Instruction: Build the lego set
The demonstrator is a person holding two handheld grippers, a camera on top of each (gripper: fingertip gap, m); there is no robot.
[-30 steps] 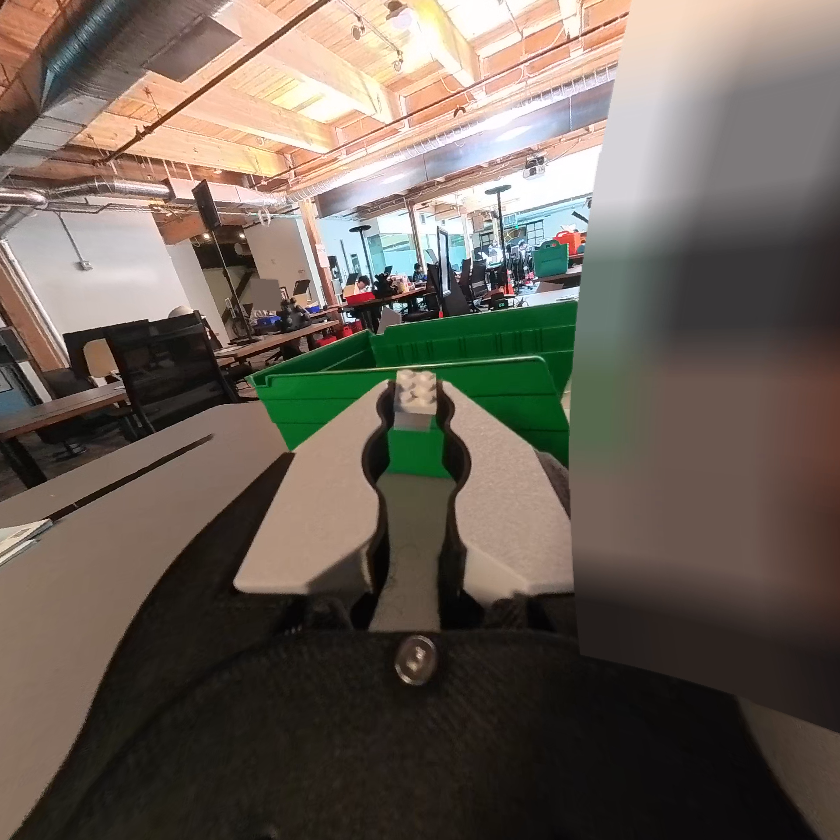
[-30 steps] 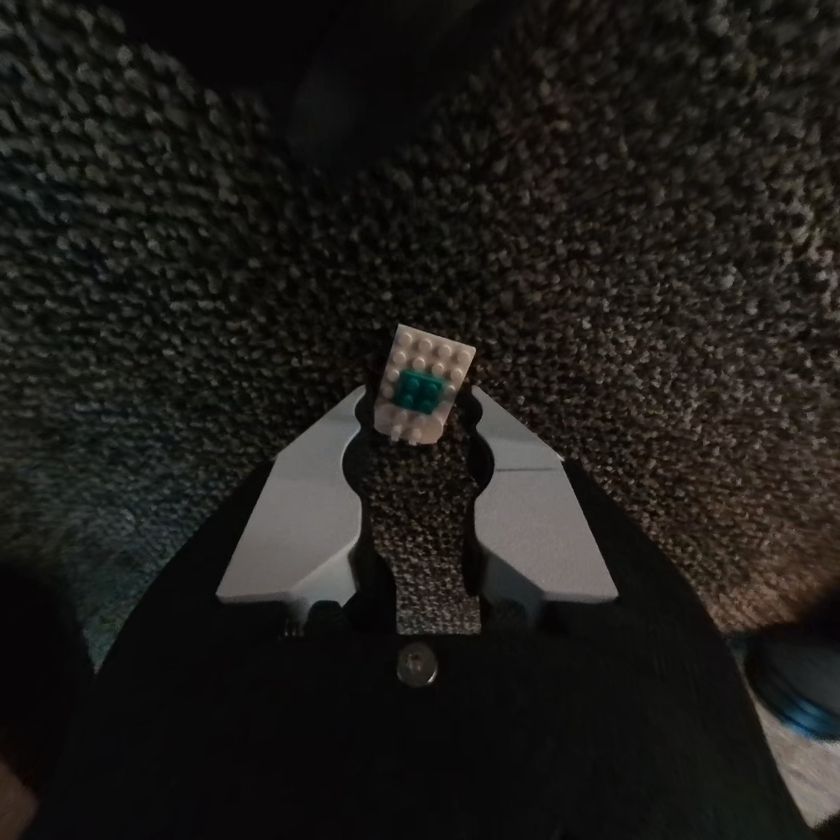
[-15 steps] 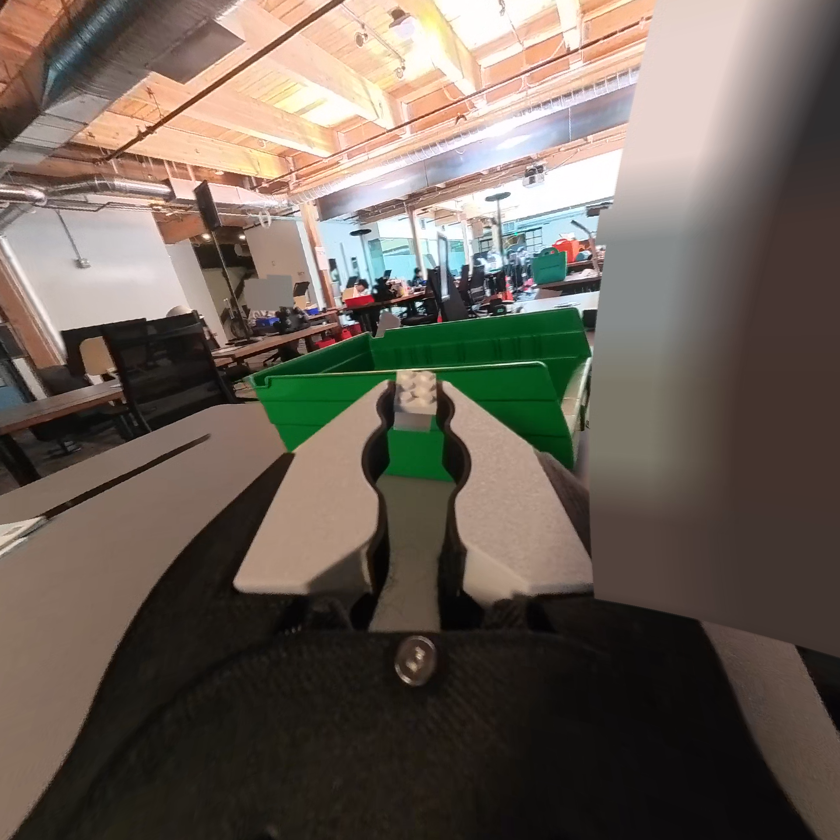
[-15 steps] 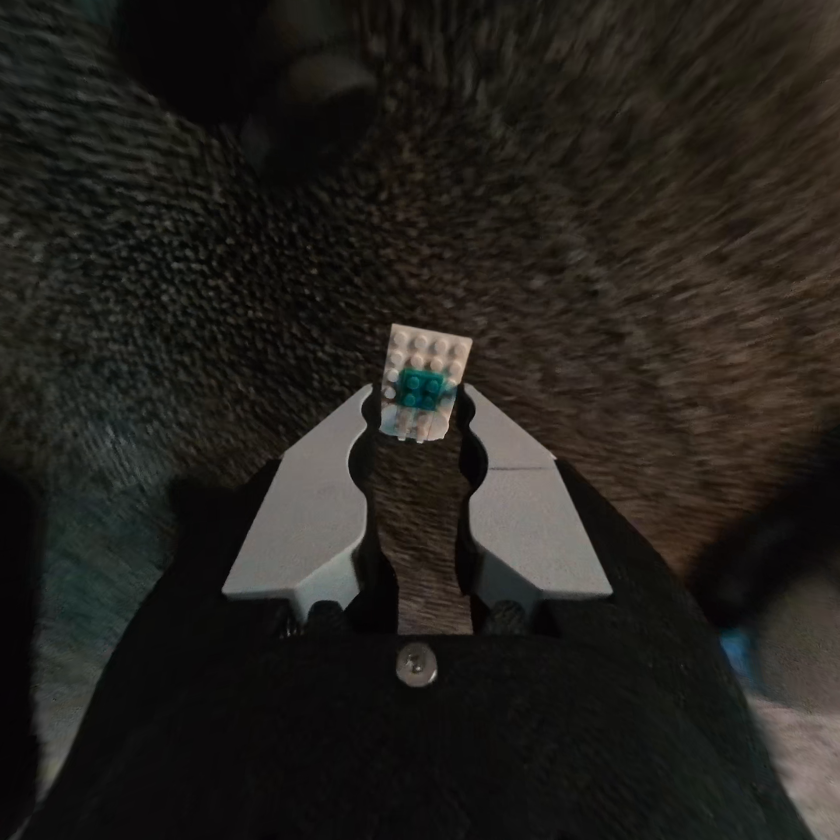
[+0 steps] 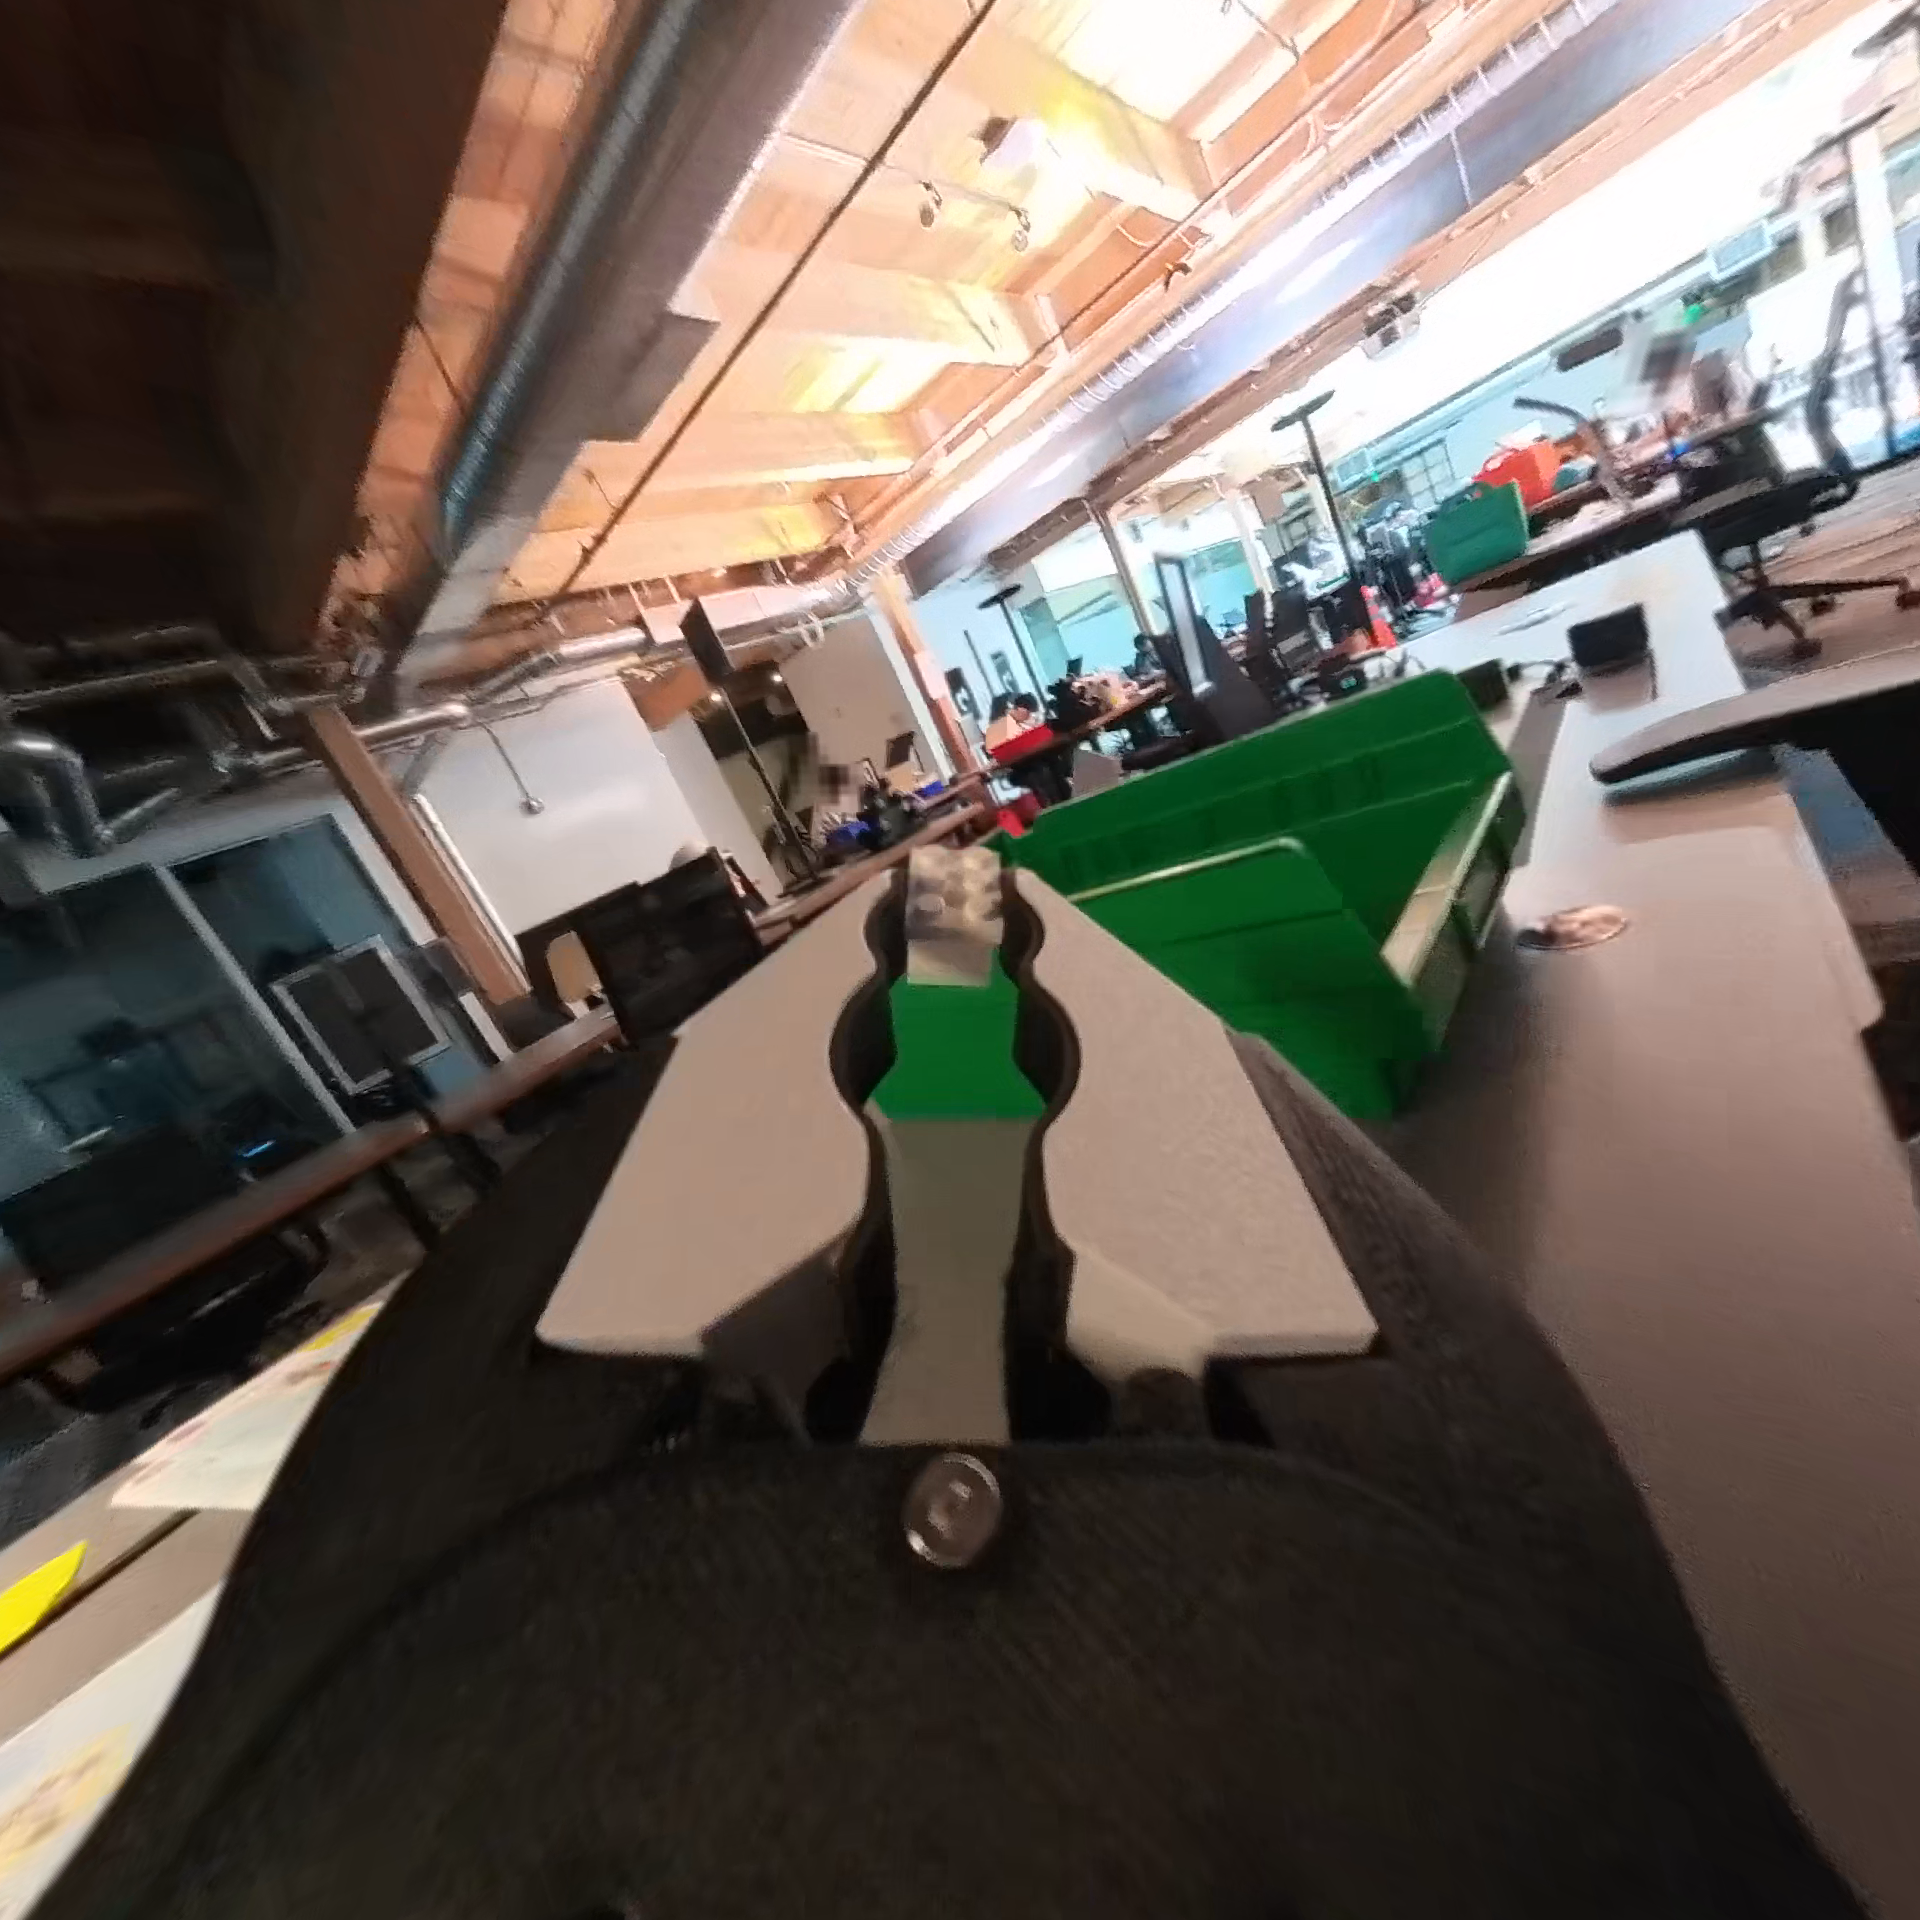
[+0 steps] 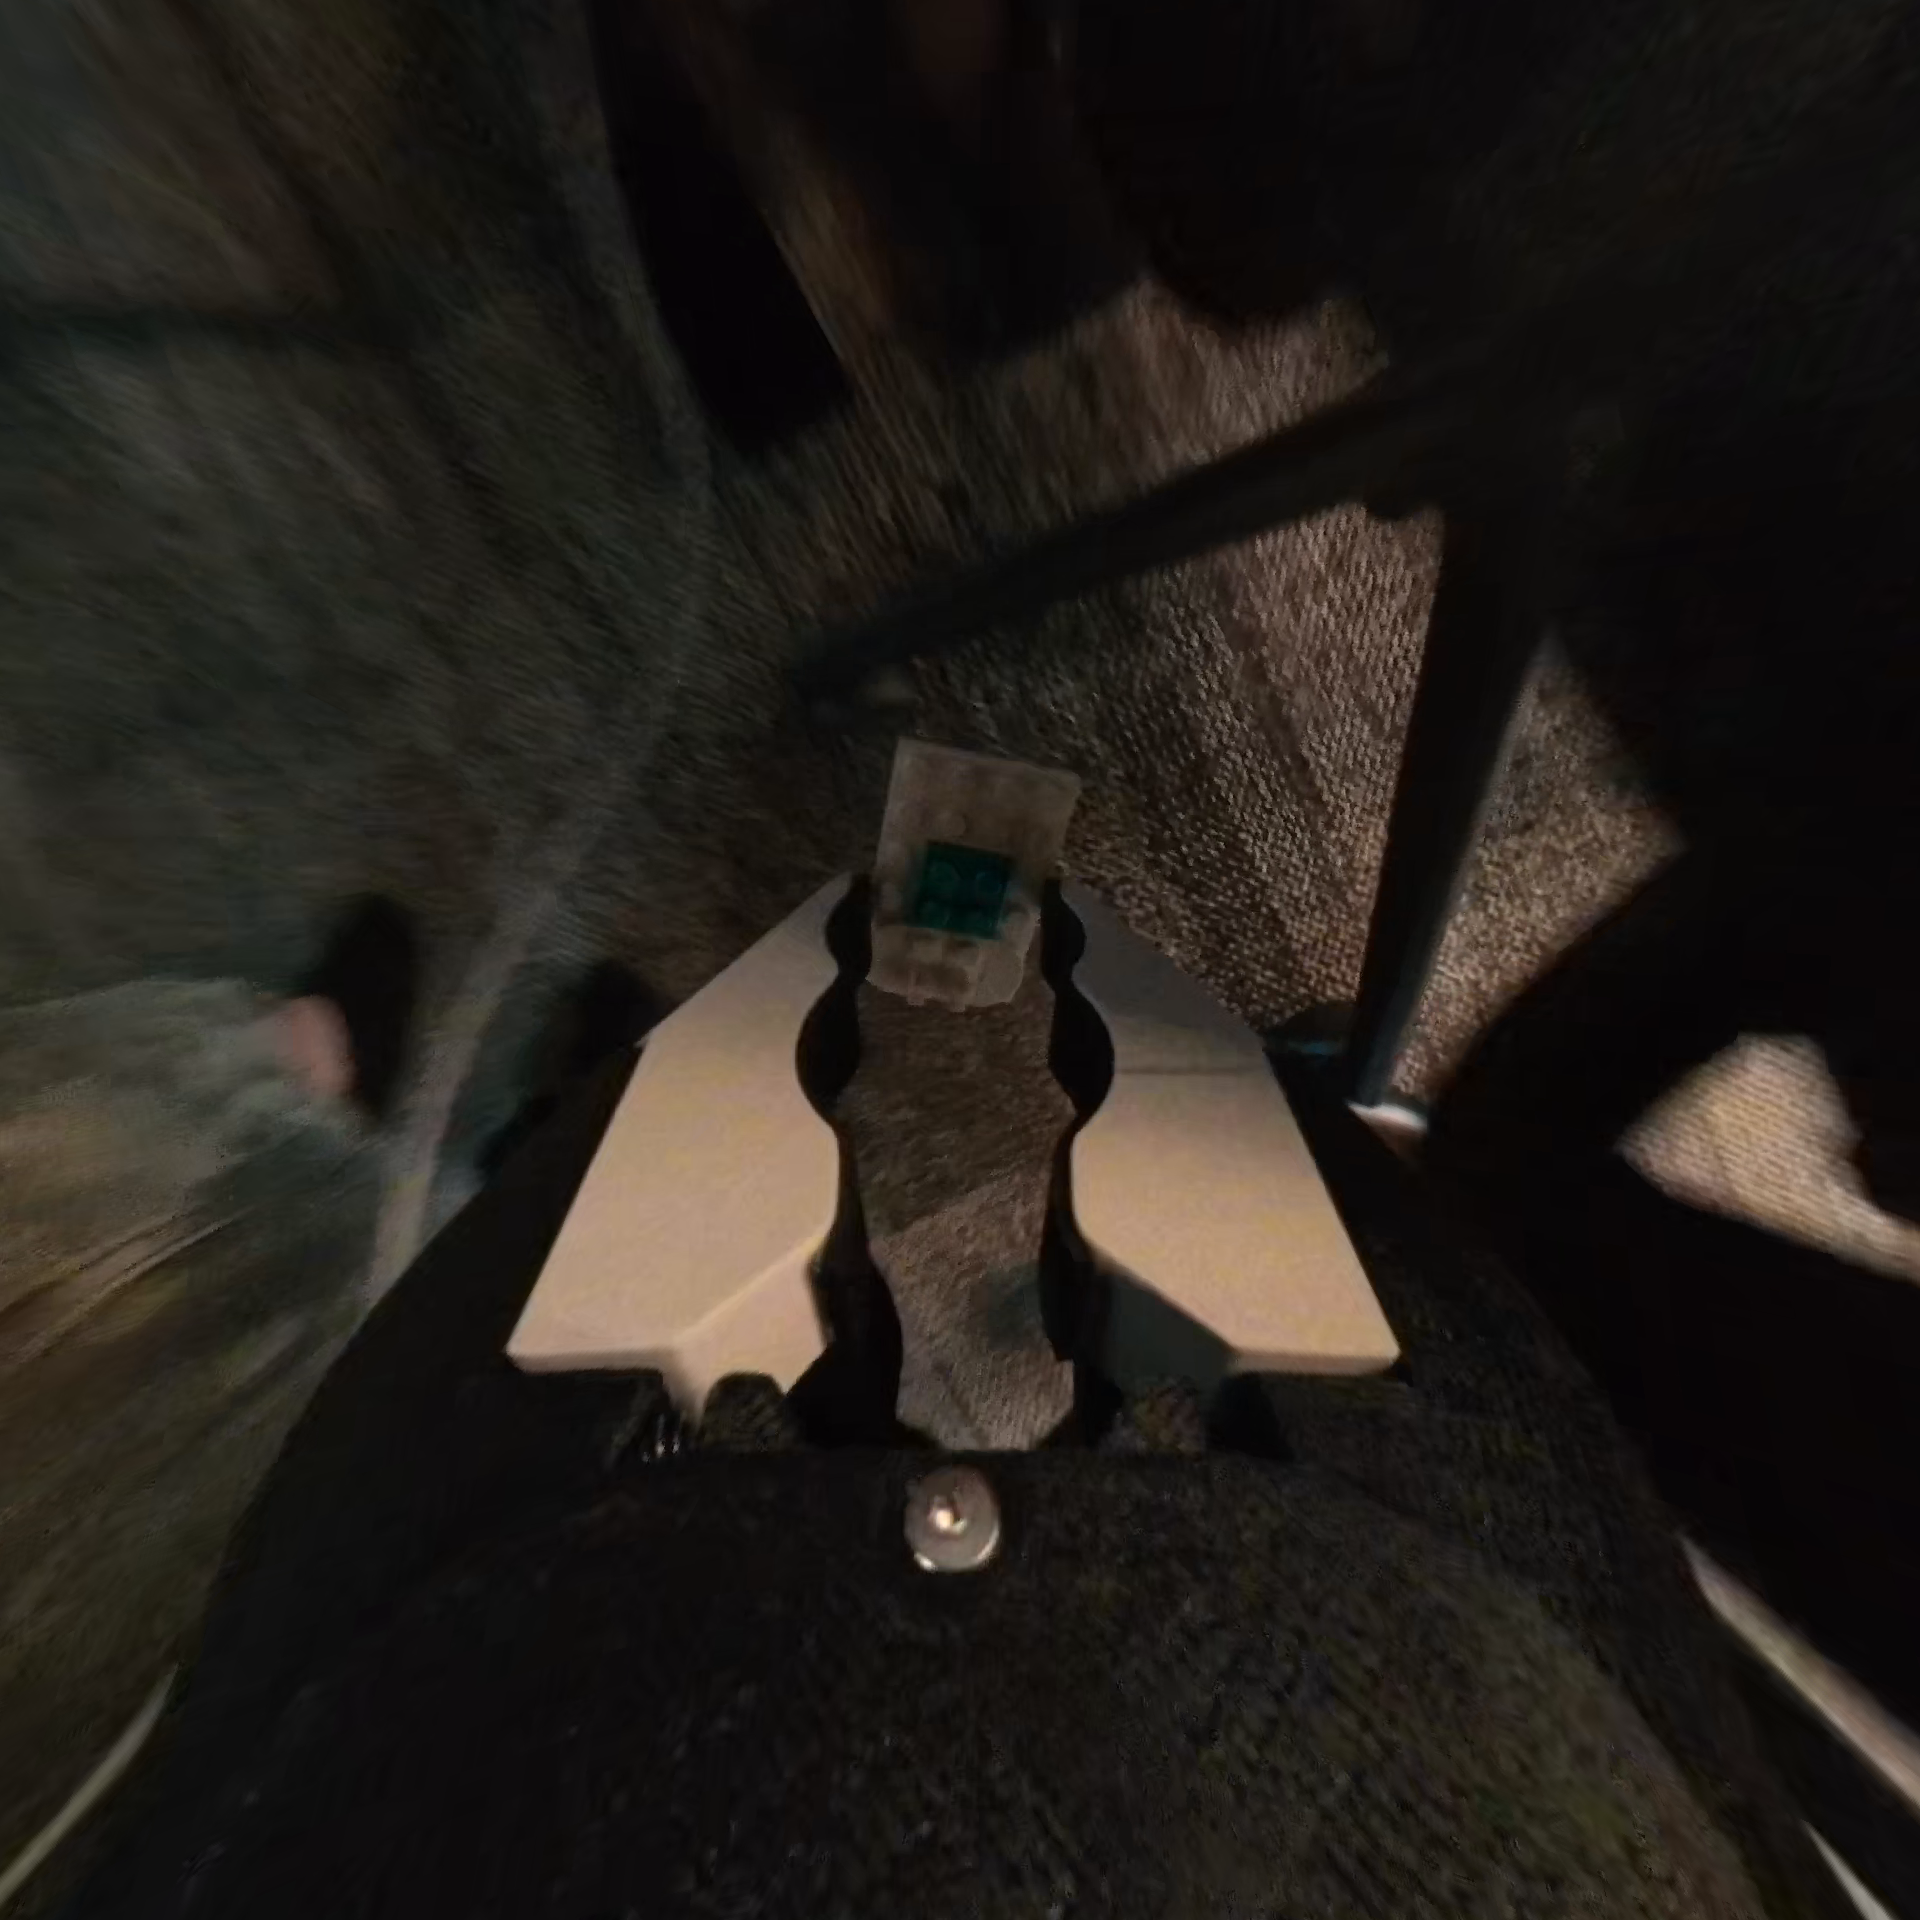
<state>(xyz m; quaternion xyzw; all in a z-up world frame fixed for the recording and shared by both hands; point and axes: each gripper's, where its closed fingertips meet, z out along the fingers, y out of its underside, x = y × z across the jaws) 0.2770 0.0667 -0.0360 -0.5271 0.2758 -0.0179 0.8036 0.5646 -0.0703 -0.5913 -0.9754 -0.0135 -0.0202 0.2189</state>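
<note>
My left gripper (image 5: 951,920) is shut on a small grey lego brick (image 5: 948,920), studs up, held above the grey table (image 5: 1662,1039), tilted and pointing into the room. My right gripper (image 6: 951,914) is shut on a white lego plate (image 6: 971,821) with a small teal brick (image 6: 954,883) stuck on its middle. The right wrist view is dark and blurred and looks down at a carpeted floor (image 6: 1195,779) below table height.
Green plastic bins (image 5: 1299,894) stand on the table just beyond my left gripper. Paper sheets (image 5: 239,1423) and a yellow piece (image 5: 36,1605) lie at the left edge. Dark bars (image 6: 1444,790), perhaps table legs, cross the floor in the right wrist view.
The left gripper has swung and tilted, so the bins moved right and the blurred patch left the view. The right gripper moved over the floor; dark bars came into view. Both grips are unchanged.
</note>
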